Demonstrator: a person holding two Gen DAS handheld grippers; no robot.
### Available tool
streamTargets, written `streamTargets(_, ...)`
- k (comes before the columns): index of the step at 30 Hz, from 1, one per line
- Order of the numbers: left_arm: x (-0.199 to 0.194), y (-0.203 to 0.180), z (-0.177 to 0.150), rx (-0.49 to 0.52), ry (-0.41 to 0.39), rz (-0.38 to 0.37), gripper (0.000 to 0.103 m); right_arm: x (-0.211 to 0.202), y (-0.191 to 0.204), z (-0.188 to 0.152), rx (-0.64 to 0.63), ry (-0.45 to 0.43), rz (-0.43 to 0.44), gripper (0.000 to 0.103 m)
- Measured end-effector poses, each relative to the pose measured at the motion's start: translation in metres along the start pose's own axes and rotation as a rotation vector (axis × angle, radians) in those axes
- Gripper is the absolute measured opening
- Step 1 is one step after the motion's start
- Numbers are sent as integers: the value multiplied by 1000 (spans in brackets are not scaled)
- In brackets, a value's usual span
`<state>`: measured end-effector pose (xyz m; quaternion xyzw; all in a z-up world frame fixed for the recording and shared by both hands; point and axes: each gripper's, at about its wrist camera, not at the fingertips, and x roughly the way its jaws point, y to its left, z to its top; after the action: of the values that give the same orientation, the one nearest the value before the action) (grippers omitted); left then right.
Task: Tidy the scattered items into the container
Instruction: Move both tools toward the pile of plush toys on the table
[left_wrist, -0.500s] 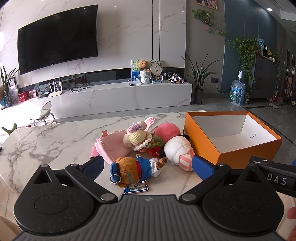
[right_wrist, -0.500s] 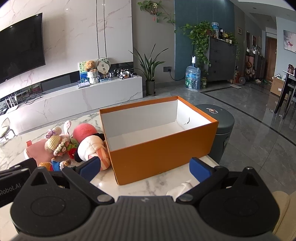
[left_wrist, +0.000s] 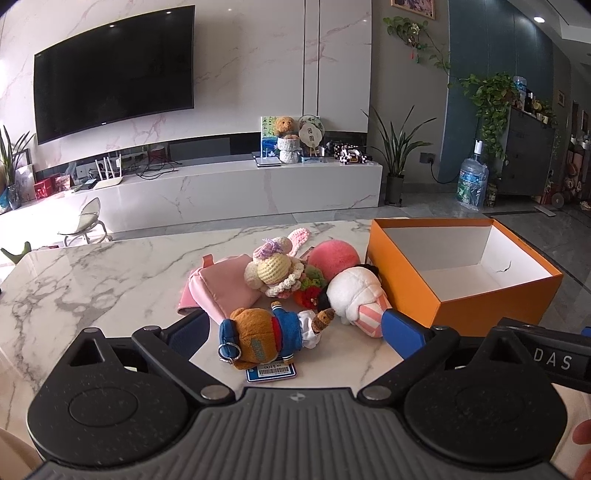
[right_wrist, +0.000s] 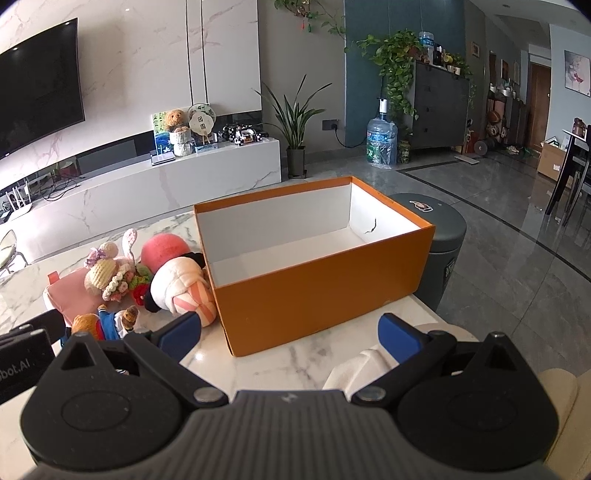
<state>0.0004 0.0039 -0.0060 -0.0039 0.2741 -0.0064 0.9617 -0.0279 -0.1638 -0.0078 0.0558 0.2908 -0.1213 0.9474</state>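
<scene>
**Inspector:** Five soft items lie in one cluster on the marble table (left_wrist: 92, 280), none yet in the container. From the left: a pink pouch (left_wrist: 218, 291), a crocheted doll (left_wrist: 275, 271) lying on it, a bear in a blue jacket (left_wrist: 266, 336) nearest the camera, a round pink plush (left_wrist: 334, 256) at the back, and a white plush with striped legs (left_wrist: 356, 295) touching the orange box (left_wrist: 476, 308). The box stands open and bare inside.

**Clerk:** And the tongs?

**Inspector:** The left gripper (left_wrist: 295, 326) stands wide, nothing between its pads, the bear lying in the gap below them. The right gripper (right_wrist: 291, 332) is likewise wide and empty, facing the near wall of the box.

**Clerk:** Which step, then?

**Inspector:** In my judgement, the very start: the first pick is not yet made. The next move calls for the left gripper to lower onto the bear and close across its body, then carry it rightward over the rim.

**Clerk:** Any difference between the views?

**Inspector:** The left view alone shows the barcode tag (left_wrist: 271, 371) under the bear. The right view alone shows a grey bin (right_wrist: 445, 240) behind the box, beyond the table edge, and a pale cloth (right_wrist: 354, 369) below its fingers.
</scene>
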Motion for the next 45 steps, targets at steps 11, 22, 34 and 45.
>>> streamTargets(11,2,5,-1,-39,17,-23,103,0,0,-2,4,8,0,103)
streamTargets(22,4,5,-4,-27,36,-14,103,0,1,-3,-2,9,14,103)
streamTargets(34,3,6,-5,-26,39,-15,103,-1,4,-4,-16,3,29,103)
streamTargets(45,5,7,-6,-33,45,-15,103,-1,6,-5,-21,2,42,103)
